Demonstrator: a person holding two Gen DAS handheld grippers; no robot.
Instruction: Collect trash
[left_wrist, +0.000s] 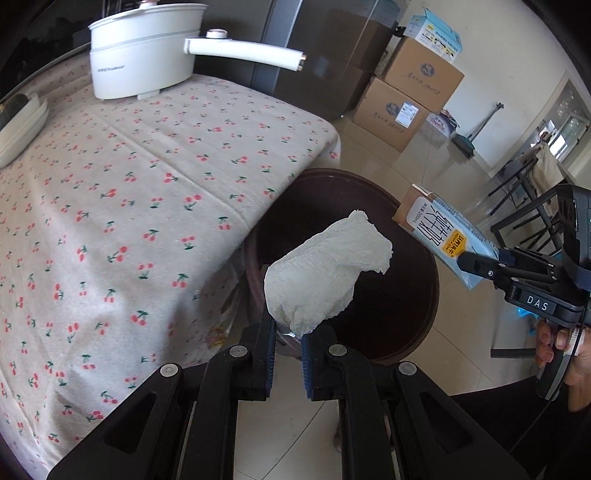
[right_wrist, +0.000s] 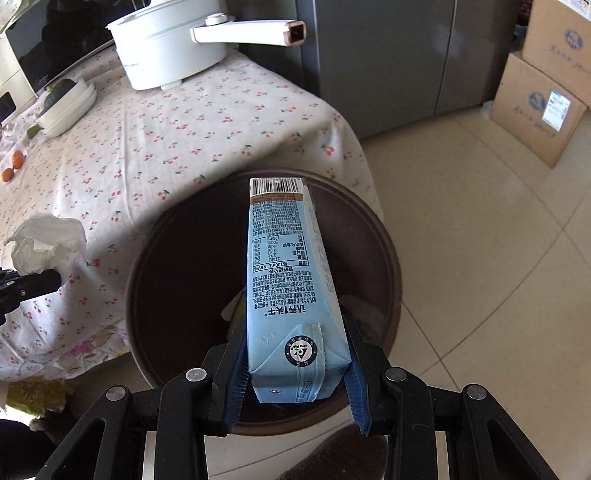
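Note:
My left gripper (left_wrist: 289, 332) is shut on a crumpled white tissue (left_wrist: 325, 273) and holds it above the near rim of a dark brown round bin (left_wrist: 417, 325). The tissue also shows at the left of the right wrist view (right_wrist: 44, 240). My right gripper (right_wrist: 293, 354) is shut on a light blue milk carton (right_wrist: 284, 280) and holds it lengthwise over the bin's opening (right_wrist: 177, 258). In the left wrist view the carton (left_wrist: 443, 232) and right gripper (left_wrist: 476, 264) hang over the bin's far right rim. Some pale scraps lie inside the bin.
A table with a cherry-print cloth (left_wrist: 129, 206) stands left of the bin. On it are a white electric pot (left_wrist: 144, 48) with a long handle and white dishes (right_wrist: 68, 107). Cardboard boxes (left_wrist: 410, 92) are stacked by the far wall, on a tiled floor (right_wrist: 480, 240).

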